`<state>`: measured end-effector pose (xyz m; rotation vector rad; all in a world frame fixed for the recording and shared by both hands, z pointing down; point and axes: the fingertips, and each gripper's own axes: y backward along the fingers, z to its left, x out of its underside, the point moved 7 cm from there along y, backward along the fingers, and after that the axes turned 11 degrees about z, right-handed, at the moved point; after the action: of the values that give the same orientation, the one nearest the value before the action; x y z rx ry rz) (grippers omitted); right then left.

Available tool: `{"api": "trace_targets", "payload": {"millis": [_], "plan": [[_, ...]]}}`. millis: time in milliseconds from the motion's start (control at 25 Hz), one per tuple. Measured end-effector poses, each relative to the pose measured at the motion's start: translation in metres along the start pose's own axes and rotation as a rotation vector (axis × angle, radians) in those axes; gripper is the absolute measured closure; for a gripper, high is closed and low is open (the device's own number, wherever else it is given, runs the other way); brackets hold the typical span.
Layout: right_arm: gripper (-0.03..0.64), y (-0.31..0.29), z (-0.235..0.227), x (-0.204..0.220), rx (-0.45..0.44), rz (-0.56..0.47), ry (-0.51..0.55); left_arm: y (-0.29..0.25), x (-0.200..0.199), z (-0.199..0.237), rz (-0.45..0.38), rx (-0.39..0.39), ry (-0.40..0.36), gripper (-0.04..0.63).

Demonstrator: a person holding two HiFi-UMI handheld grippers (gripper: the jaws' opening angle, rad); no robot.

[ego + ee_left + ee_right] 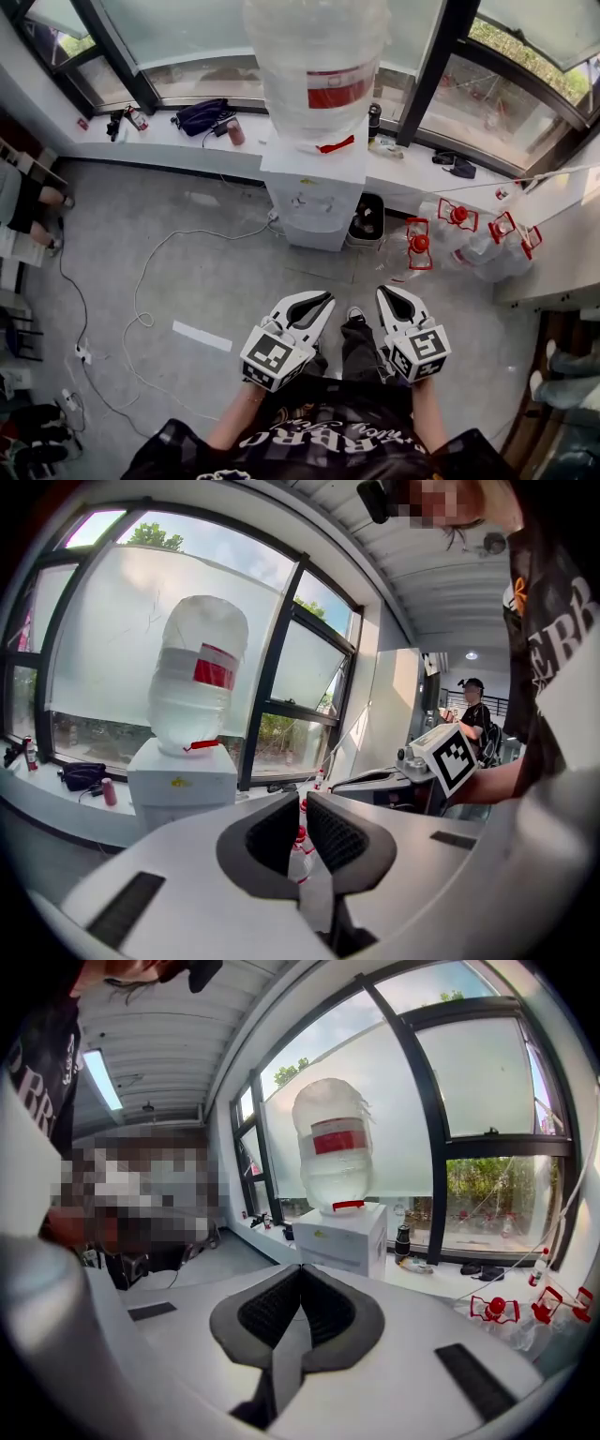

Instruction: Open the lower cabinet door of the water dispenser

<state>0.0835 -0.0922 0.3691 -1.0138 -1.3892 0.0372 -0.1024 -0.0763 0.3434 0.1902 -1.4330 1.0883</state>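
Note:
The white water dispenser (314,202) stands against the window sill with a big clear bottle (314,56) on top. It also shows as the dispenser (178,780) in the left gripper view and the dispenser (347,1237) in the right gripper view. Its lower cabinet door is barely visible from above and hidden behind the jaws in both gripper views. My left gripper (323,300) (303,803) hangs well short of it, its tips a narrow slit apart, holding nothing. My right gripper (386,292) (301,1269) is beside it, tips touching, empty.
A black bin (366,217) sits right of the dispenser. Several empty bottles with red caps (469,234) lie at the right. A white cable (141,281) snakes over the floor at the left, near a seated person (28,206). A bag (202,114) rests on the sill.

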Motion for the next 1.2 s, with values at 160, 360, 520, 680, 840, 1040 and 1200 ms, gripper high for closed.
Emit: {"api": "trace_targets", "payload": {"millis": [160,360,520,680,840,1040,1200], "plan": [[0.603,-0.030,-0.039,-0.014,-0.059,0.033,0.107,-0.027,-0.011,0.012,0.007,-0.083,0.053,0.568],[0.595,-0.074,-0.102,-0.018,-0.129,0.060,0.179,-0.071,-0.028,0.022,0.030,-0.158,0.082,0.568],[0.584,-0.125,-0.153,-0.002,-0.157,0.098,0.190,-0.116,-0.032,0.032,0.068,-0.194,0.084,0.568],[0.568,-0.183,-0.192,0.028,-0.163,0.147,0.207,-0.165,-0.024,0.046,0.099,-0.205,0.066,0.568],[0.539,-0.247,-0.219,0.065,-0.184,0.163,0.179,-0.213,-0.005,0.069,0.123,-0.213,0.065,0.568],[0.488,-0.327,-0.241,0.122,-0.190,0.200,0.151,-0.264,0.040,0.108,0.178,-0.209,0.072,0.568],[0.459,-0.386,-0.247,0.167,-0.189,0.207,0.134,-0.294,0.082,0.134,0.221,-0.199,0.056,0.568]]}}
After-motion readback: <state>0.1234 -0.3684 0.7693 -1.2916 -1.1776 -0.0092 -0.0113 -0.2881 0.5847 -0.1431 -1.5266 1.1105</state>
